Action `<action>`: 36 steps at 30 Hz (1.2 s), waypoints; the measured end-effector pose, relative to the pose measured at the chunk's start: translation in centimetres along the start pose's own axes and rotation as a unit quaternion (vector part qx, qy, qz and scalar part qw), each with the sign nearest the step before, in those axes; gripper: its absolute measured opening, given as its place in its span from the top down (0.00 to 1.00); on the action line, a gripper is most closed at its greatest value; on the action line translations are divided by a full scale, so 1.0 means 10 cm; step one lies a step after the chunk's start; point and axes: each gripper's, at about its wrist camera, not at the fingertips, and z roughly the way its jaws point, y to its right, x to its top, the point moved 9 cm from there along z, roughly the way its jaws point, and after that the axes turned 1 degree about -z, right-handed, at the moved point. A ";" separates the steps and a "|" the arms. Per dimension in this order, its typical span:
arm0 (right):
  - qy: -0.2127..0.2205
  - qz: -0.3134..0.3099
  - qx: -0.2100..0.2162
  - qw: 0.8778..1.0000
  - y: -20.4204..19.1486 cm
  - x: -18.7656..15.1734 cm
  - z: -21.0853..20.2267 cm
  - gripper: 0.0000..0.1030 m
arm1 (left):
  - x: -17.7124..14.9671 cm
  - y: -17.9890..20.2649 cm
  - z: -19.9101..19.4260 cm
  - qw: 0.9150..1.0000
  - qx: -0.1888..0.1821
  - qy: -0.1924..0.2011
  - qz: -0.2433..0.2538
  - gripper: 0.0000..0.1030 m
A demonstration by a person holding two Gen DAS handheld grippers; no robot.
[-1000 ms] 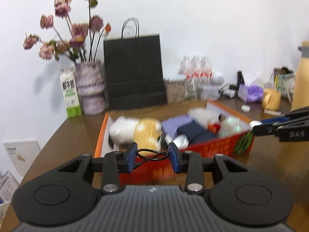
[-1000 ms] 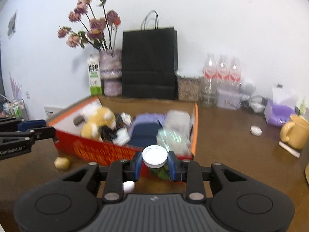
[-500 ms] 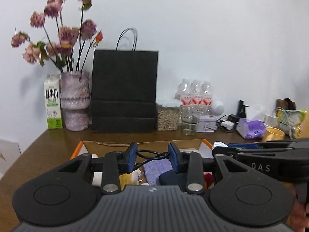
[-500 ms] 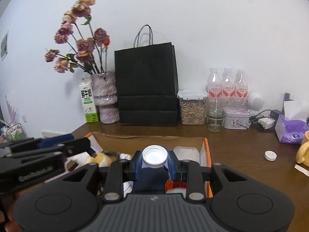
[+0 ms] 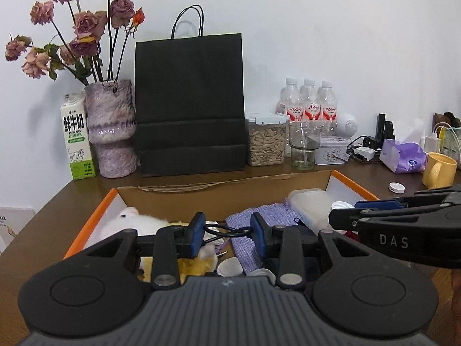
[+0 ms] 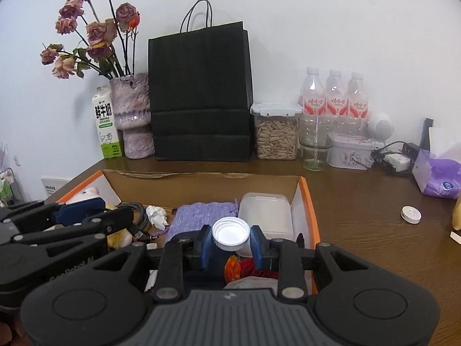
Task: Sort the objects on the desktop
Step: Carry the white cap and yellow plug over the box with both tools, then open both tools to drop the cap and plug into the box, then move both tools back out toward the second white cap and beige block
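Note:
My left gripper (image 5: 227, 227) hovers over the open orange cardboard box (image 5: 95, 216), shut on a loop of black cable (image 5: 230, 232). My right gripper (image 6: 230, 232) is shut on a small white-capped bottle (image 6: 230, 235), also above the box (image 6: 309, 201). In the box lie a white and yellow plush toy (image 5: 129, 222), a purple cloth (image 6: 201, 216), a clear plastic tub (image 6: 265, 210) and a dark blue item, partly hidden. In the left wrist view the right gripper (image 5: 343, 216) reaches in from the right. The left gripper (image 6: 115, 209) shows at the left in the right wrist view.
Along the back wall stand a milk carton (image 5: 76, 138), a vase of dried roses (image 5: 111, 127), a black paper bag (image 5: 190, 103), a seed jar (image 5: 266, 141), a glass (image 5: 305, 147) and water bottles (image 5: 308, 103). At the right are a purple tissue pack (image 6: 435, 173), a yellow mug (image 5: 439, 170) and a white cap (image 6: 410, 214).
Both grippers have moved forward from in front of the box to above its inside. Each keeps its grip, the left on the cable and the right on the bottle.

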 end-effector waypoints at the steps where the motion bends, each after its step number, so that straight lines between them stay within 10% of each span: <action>1: 0.000 0.000 -0.001 1.000 0.00 -0.01 0.00 0.73 | 0.00 0.00 0.00 1.000 0.003 0.003 0.001 0.63; 11: 0.034 0.021 -0.002 0.999 0.08 0.05 -0.19 0.09 | 0.15 -0.24 -0.37 0.995 0.080 0.059 -0.030 0.00; 13: 0.040 0.032 0.004 0.999 0.12 0.07 -0.24 0.00 | 0.19 -0.32 -0.43 0.992 0.087 0.073 -0.047 0.00; 36: 0.053 0.017 0.004 0.998 0.05 0.08 -0.39 0.00 | 0.18 -0.34 -0.52 0.992 0.081 0.074 -0.054 0.00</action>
